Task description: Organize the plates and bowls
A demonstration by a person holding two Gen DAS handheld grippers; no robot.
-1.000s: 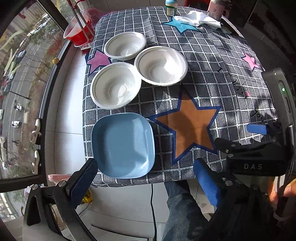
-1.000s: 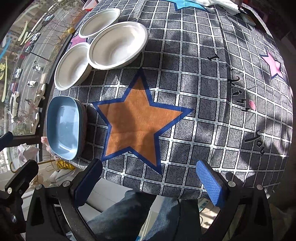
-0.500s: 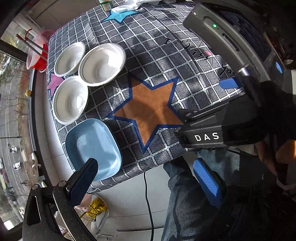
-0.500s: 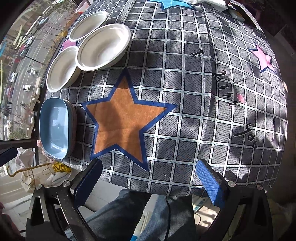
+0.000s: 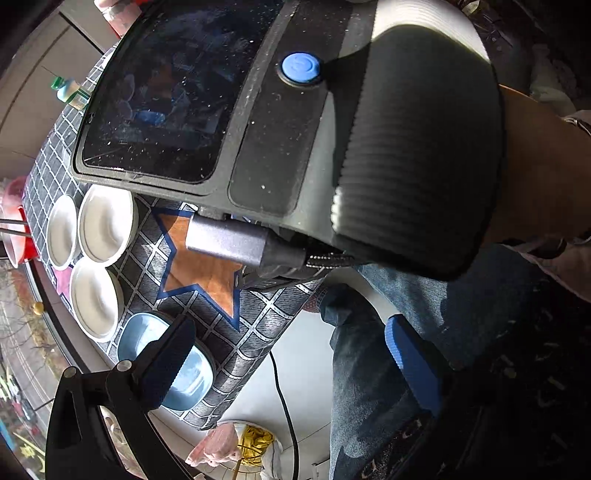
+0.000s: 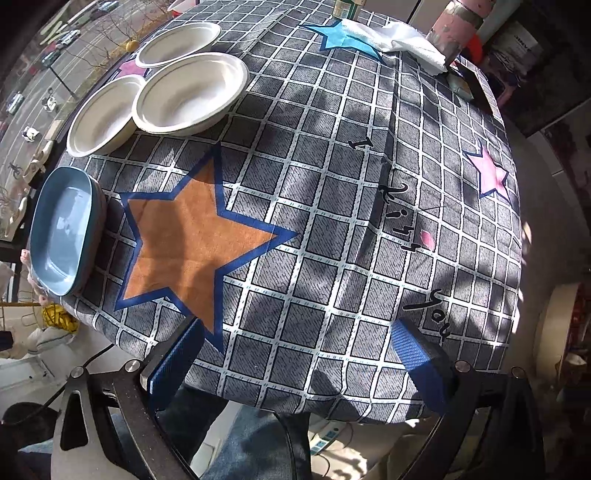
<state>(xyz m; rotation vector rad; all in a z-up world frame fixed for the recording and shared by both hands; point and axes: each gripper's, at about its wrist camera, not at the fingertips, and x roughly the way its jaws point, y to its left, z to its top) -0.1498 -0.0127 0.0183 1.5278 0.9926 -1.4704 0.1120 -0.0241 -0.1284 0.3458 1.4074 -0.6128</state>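
Three white bowls sit close together at the table's far left: a large one [image 6: 190, 98], one nearer [image 6: 101, 120] and one farther back [image 6: 179, 44]. A blue square plate [image 6: 61, 229] lies at the front left corner. All also show in the left wrist view: the bowls [image 5: 105, 225], the plate [image 5: 184, 373]. My right gripper [image 6: 295, 354] is open and empty at the table's front edge. My left gripper [image 5: 291, 360] is open and empty, off the table over the floor, behind the other gripper's body [image 5: 295, 122].
The table wears a grey checked cloth [image 6: 332, 184] with an orange star [image 6: 192, 236]. A white cloth [image 6: 391, 40], a bottle [image 6: 347, 7] and a pink cup [image 6: 458, 29] stand at the far edge. A red basin [image 5: 13, 221] lies beyond the bowls. My jeans-clad legs [image 5: 369, 369] are below.
My left gripper has pulled back and swung right, off the table; the right gripper's body now fills its view. The right gripper has tilted up, showing more of the far edge.
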